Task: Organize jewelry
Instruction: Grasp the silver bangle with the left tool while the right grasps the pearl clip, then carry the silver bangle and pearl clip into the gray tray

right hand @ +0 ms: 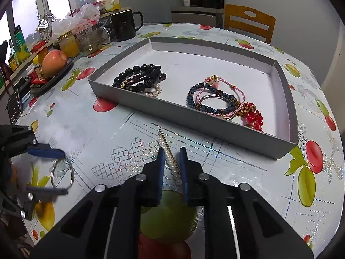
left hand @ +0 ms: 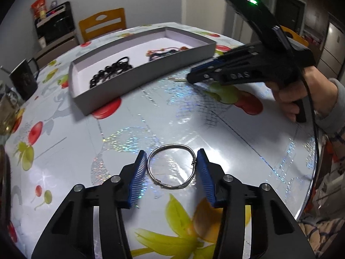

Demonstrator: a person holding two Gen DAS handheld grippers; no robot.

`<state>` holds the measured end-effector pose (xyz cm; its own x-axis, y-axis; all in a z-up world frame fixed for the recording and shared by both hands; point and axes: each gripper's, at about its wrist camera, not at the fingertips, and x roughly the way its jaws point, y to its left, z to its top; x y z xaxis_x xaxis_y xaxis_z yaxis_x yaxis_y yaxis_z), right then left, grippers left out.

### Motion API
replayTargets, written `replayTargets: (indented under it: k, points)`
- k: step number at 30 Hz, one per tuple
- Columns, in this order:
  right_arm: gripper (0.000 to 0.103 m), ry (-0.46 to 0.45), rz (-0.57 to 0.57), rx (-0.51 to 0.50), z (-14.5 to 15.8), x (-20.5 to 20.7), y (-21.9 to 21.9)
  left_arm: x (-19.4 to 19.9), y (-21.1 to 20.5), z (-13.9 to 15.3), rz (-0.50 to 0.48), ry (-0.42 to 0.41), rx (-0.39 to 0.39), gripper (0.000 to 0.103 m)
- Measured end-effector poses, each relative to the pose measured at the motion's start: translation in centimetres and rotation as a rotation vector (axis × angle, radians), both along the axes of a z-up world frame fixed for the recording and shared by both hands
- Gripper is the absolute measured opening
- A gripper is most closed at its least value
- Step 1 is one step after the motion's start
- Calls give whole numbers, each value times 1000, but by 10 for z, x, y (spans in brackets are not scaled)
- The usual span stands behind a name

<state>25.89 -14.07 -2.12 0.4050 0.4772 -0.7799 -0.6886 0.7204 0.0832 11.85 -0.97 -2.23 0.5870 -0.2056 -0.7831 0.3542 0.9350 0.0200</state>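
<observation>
Silver wire bangle (left hand: 171,165) lies on the tabletop (left hand: 151,112) near the grey tray (left hand: 138,69), between the left gripper (left hand: 171,168) pads, barely touched. Right gripper (right hand: 171,166) pinches a pearl clip (right hand: 170,161). Squeeze evenly, lift straight.

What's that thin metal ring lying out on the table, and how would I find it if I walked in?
Start at the grey tray holding beaded bracelets on the fruit-patterned table. Come toward the table's near edge: on the bare cloth, between the blue pads of the left gripper, lies a silver bangle. Unlike the pearl hair clip at the right gripper, it is one plain wire hoop with wrapped ends and no beads.
</observation>
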Motion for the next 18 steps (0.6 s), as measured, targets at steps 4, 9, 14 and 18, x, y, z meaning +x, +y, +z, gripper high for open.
replayTargets:
  k: [4,9,14,18]
  points:
    - [11,-2,-3,-2,0,0,-1,7,7,1,47,4,-6,49]
    - [11,-2,-3,-2,0,0,-1,10,13,2,73,9,-23,50]
    - [10,-2,-4,-2,0,0,-1,10,12,1,80,7,-9,55]
    - [8,-7,-8,-2,0,2,-3,8,7,1,61,0,12,50]
